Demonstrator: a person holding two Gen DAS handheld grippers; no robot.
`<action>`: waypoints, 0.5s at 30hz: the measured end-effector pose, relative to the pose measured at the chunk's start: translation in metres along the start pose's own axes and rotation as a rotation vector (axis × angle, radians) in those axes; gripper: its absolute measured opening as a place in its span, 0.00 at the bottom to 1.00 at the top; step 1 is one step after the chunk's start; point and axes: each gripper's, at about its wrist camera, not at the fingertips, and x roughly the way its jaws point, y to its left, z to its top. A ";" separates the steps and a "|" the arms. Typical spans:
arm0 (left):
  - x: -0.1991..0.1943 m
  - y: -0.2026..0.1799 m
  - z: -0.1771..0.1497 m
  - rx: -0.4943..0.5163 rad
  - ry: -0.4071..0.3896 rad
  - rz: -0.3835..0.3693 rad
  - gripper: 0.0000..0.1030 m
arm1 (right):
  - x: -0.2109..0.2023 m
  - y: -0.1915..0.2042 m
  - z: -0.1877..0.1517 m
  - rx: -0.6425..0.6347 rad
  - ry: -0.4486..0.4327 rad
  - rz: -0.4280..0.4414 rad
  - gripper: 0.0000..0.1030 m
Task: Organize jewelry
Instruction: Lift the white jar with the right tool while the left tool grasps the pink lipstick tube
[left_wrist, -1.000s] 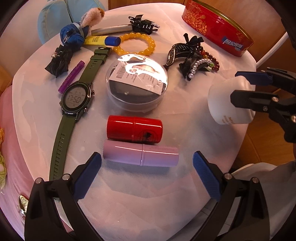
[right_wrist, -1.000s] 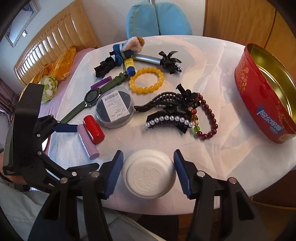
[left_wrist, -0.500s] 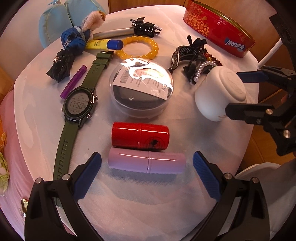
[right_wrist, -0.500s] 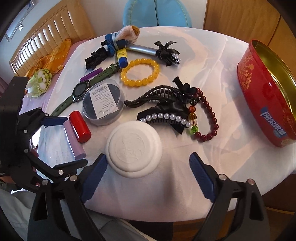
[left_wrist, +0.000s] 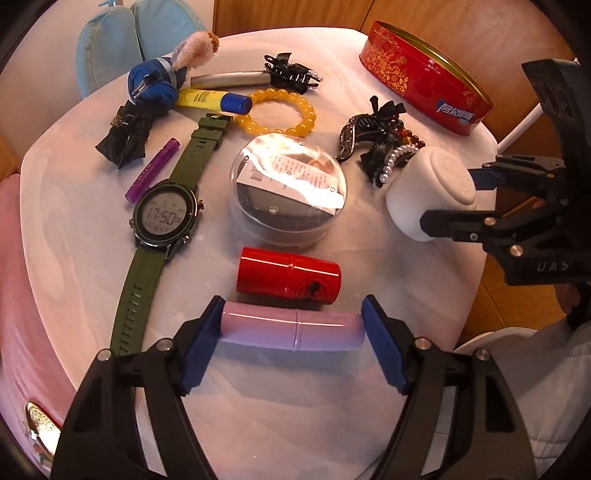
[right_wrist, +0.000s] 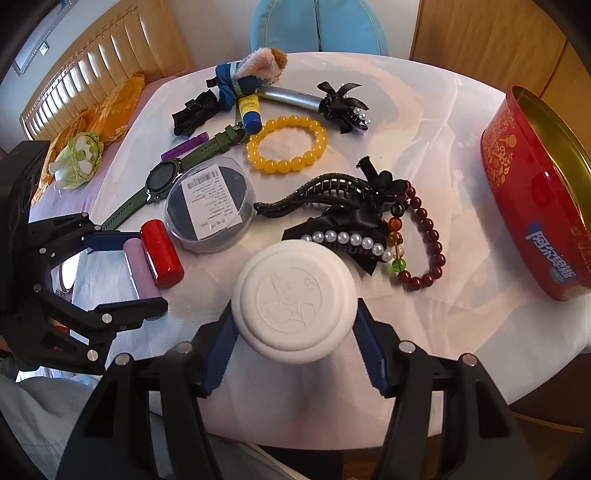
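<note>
White cloth (right_wrist: 424, 122) covers a round table crowded with jewelry and toiletries; wooden panelling and a blue cushion lie beyond, at 12 o'clock in the right wrist view.

- Step in hand, as judged: a double pick-up, one item per gripper, presumably bound for the red tin (right_wrist: 532, 206), which stands open at 3 o'clock in the right wrist view.
- Left gripper (left_wrist: 293, 332): jaws closing along the length of the pink tube (left_wrist: 293, 328), which lies crosswise between them at 6 o'clock in the left wrist view. Both blue pads are seen at the tube's ends, touching or very nearly so; a firm clamp cannot be confirmed yet.
- Red tube (left_wrist: 288, 275) lies just beside the pink one, on its 12 o'clock side, seemingly touching.
- Right gripper (right_wrist: 293, 334): jaws closing on the white jar (right_wrist: 293, 304), pads set against its sides beneath the embossed lid. The jar appears tilted in the left wrist view, so it is likely being lifted.
- Pearl clip (right_wrist: 347, 240) and dark bead bracelet (right_wrist: 424, 240) sit near the jar, at its 1 o'clock.

Next move calls for: closure finished on the pink tube without the red tube being nudged, then a straight lift. An endwise grip on a smooth cylinder could slip.
</note>
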 end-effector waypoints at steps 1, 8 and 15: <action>0.000 0.000 -0.001 0.010 0.001 0.014 0.71 | -0.002 0.000 0.001 0.001 -0.004 -0.001 0.60; -0.022 -0.002 0.000 0.054 -0.067 0.037 0.71 | -0.017 -0.001 0.005 0.018 -0.052 -0.010 0.60; -0.060 -0.006 0.018 0.100 -0.180 0.045 0.71 | -0.040 -0.003 0.005 0.082 -0.135 -0.029 0.60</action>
